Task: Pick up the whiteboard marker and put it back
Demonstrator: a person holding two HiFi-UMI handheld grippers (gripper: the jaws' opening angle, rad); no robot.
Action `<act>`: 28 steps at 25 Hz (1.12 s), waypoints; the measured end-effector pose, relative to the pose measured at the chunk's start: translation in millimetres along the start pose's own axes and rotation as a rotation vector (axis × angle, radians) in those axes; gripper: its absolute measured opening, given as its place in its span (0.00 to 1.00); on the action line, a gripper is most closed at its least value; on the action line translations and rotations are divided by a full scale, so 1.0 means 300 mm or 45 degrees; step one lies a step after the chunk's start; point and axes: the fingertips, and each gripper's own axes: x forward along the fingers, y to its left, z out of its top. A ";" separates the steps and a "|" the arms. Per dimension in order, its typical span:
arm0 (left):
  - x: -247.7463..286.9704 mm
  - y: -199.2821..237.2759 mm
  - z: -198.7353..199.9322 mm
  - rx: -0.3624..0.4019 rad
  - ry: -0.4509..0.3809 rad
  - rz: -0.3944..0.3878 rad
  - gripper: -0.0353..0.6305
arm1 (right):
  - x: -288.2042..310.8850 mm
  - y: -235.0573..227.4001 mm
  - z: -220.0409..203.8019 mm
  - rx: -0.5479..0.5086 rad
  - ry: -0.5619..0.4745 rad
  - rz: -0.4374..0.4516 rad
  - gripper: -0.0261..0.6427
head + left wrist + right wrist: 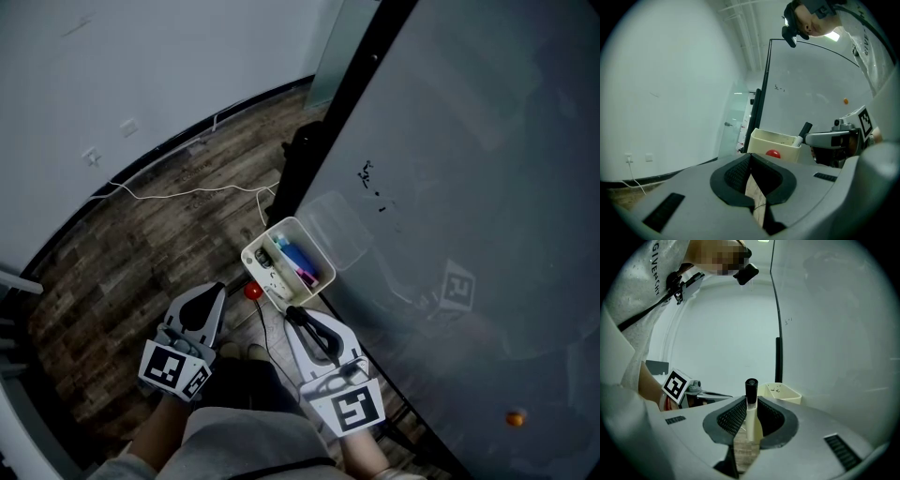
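Clamped as it is between the right gripper's (750, 405) jaws, the whiteboard marker (751, 401) stands cap-up, just short of the cream tray (785, 393) on the whiteboard (469, 187). Left gripper (749, 158) alongside, jaws together, empty.

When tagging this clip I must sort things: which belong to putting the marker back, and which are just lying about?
Belongs to the job:
- marker, gripped upright in the right tool
- cream box beside the whiteboard

Just lying about:
- red ball next to the box
- white cable on the floor
- orange dot on the whiteboard
- left tool, empty
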 end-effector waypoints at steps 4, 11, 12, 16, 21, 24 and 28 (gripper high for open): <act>-0.007 -0.013 0.000 -0.001 0.002 -0.010 0.08 | -0.008 0.003 0.002 0.004 -0.004 -0.004 0.15; -0.017 -0.025 -0.003 -0.002 0.000 -0.022 0.07 | -0.021 0.011 -0.010 0.007 0.006 -0.013 0.15; -0.020 -0.029 -0.004 -0.003 0.000 -0.025 0.08 | -0.024 0.012 -0.012 0.006 0.007 -0.014 0.15; -0.032 -0.043 -0.003 -0.005 -0.005 -0.041 0.08 | -0.034 0.016 -0.022 0.022 0.021 -0.028 0.15; -0.044 -0.056 0.005 -0.003 -0.012 -0.068 0.08 | -0.042 0.020 -0.018 0.032 0.013 -0.060 0.15; -0.054 -0.061 0.010 0.000 -0.012 -0.087 0.08 | -0.048 0.026 -0.021 0.040 0.022 -0.082 0.15; -0.067 -0.071 0.017 0.006 -0.014 -0.126 0.08 | -0.053 0.037 -0.020 0.059 0.019 -0.107 0.15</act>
